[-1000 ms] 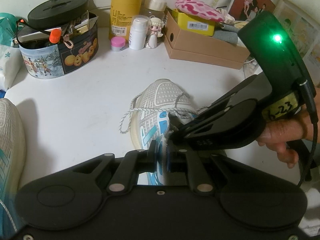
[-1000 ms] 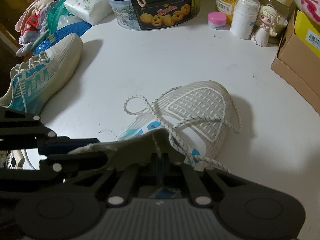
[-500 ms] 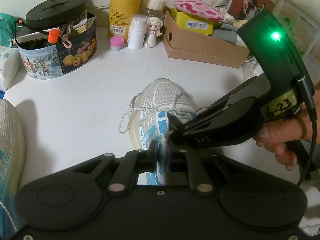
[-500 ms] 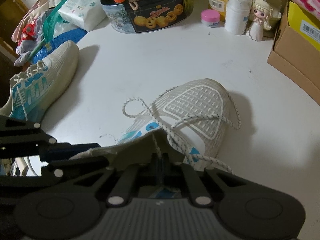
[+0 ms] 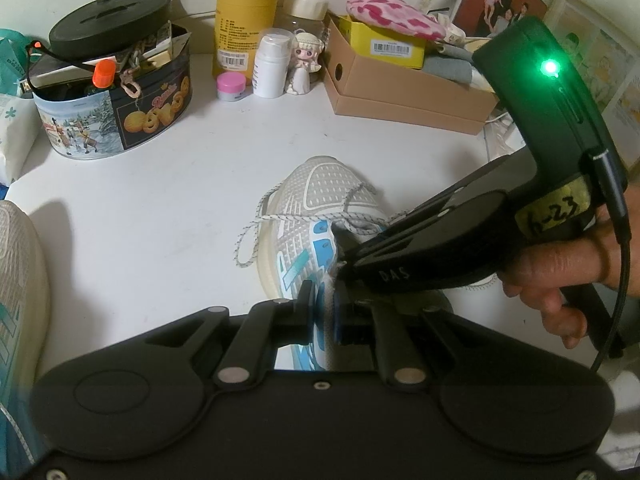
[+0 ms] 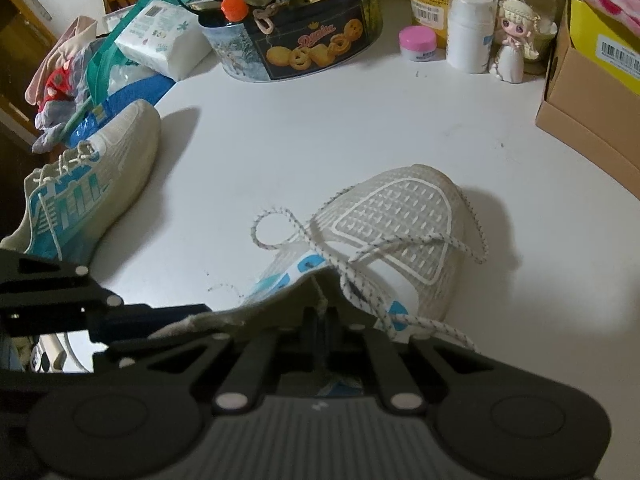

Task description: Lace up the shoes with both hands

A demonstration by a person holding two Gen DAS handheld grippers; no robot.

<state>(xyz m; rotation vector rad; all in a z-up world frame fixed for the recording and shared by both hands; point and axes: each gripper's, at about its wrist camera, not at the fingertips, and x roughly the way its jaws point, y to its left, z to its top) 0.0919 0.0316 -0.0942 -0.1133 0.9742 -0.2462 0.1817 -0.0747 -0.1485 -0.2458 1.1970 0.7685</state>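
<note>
Clutter-stuffed cookie tin (image 5: pixel 120 120) beside shoebox (image 5: pixel 408 92)

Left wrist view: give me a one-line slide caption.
Left gripper pinches the sneaker's upper edge while the right gripper closes in beside it, speckled lace trailing loose.

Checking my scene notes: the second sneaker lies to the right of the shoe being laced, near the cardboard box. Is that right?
Not quite. The second sneaker lies to the left of the shoe being laced, near the blue bag, not the cardboard box. The right wrist view shows it.
</note>
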